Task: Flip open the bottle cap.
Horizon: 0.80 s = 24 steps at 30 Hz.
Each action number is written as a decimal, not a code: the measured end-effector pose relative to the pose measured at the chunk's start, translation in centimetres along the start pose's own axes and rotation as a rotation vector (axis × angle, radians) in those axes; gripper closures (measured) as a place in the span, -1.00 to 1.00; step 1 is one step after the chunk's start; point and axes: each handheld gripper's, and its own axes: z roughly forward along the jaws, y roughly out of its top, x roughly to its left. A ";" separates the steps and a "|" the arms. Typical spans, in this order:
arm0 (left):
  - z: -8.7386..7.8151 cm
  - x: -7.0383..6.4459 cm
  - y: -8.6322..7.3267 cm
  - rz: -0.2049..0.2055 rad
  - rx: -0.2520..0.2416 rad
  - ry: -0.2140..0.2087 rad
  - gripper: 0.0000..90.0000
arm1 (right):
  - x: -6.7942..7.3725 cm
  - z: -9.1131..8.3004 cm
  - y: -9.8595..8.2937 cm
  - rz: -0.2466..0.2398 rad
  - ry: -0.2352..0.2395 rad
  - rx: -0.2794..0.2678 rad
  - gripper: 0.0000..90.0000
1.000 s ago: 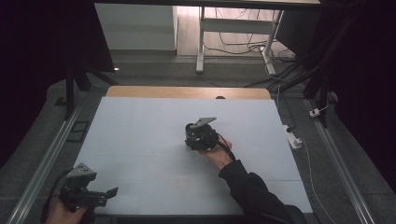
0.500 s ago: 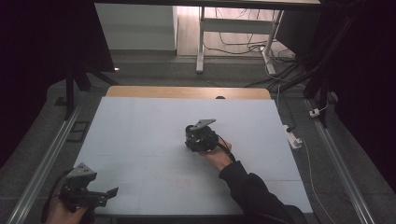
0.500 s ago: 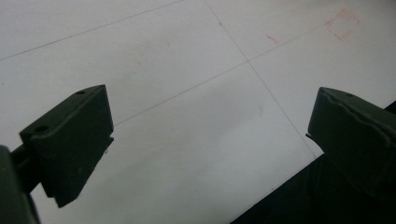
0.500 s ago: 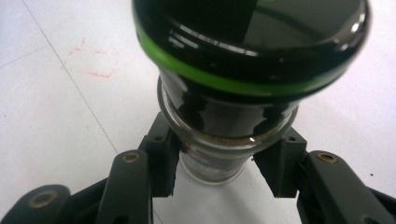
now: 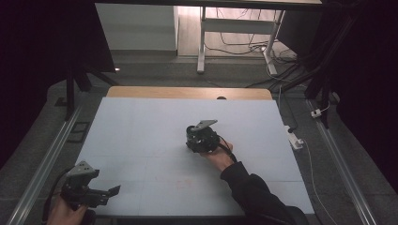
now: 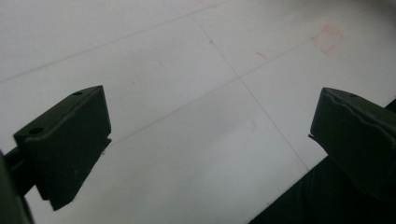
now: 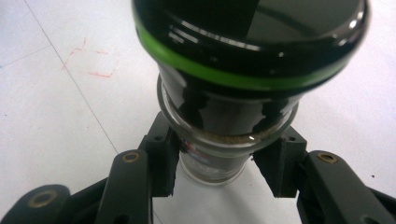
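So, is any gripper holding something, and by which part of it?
The right gripper holds a glass jar by its body, just below the black lid with a green ring. The left gripper is open and holds nothing.

The wide pale-blue matt table sheet (image 5: 141, 136) looks smooth like paper or laminate, and a strip of bare light wood (image 5: 187, 92) shows along its far edge. In the right gripper view, the clear glass jar with a glossy black lid and green band (image 7: 224, 93) gleams at upper centre. The matt black plastic right gripper (image 7: 217, 170) closes on its glass neck.
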 end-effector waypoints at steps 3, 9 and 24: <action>0.1 0.1 0.3 0.011 -0.021 -0.016 -1.00 | 0.0 0.0 0.0 0.000 0.002 -0.002 0.17; 0.8 0.1 1.1 0.038 -0.041 -0.070 -0.98 | 0.0 0.0 0.0 0.000 0.003 -0.002 0.17; 2.7 -0.6 3.8 0.099 -0.072 -0.125 -1.00 | -0.1 0.0 0.0 -0.003 0.006 -0.002 0.17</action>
